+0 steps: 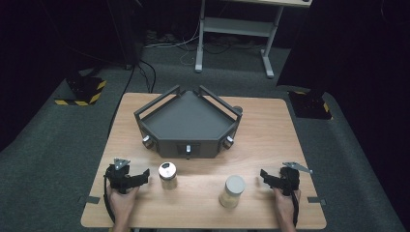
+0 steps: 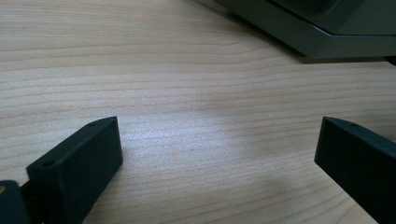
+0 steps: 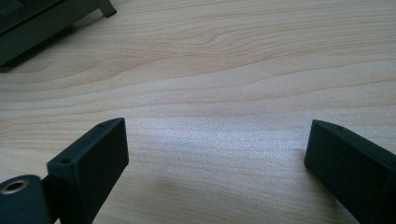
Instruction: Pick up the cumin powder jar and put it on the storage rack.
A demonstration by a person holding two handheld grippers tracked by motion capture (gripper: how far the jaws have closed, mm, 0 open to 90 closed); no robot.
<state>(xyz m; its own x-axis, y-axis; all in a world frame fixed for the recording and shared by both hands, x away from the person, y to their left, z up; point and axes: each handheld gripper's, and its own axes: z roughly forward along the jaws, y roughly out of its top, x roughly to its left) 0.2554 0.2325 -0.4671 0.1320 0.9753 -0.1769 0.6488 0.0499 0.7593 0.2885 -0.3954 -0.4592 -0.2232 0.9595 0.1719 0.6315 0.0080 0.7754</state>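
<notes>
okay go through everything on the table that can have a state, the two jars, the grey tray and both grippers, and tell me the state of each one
left jar: upright, lid on, free of both grippers.
right jar: upright, lid on, untouched.
grey tray: nothing in it, at the table's far middle.
left gripper: open, nothing between the jaws, held low at the table.
right gripper: open, nothing between the jaws, held low at the table.

Light wooden table (image 1: 270, 121) on grey carpet floor (image 1: 58, 145). Room dark, walls lost in black. White metal desk frame (image 1: 237, 29) at back, cables (image 1: 169, 43) loose on floor beside it. Black blocks with yellow-black hazard tape (image 1: 82, 89) flank table left and right. Light falls from above onto tabletop.
</notes>
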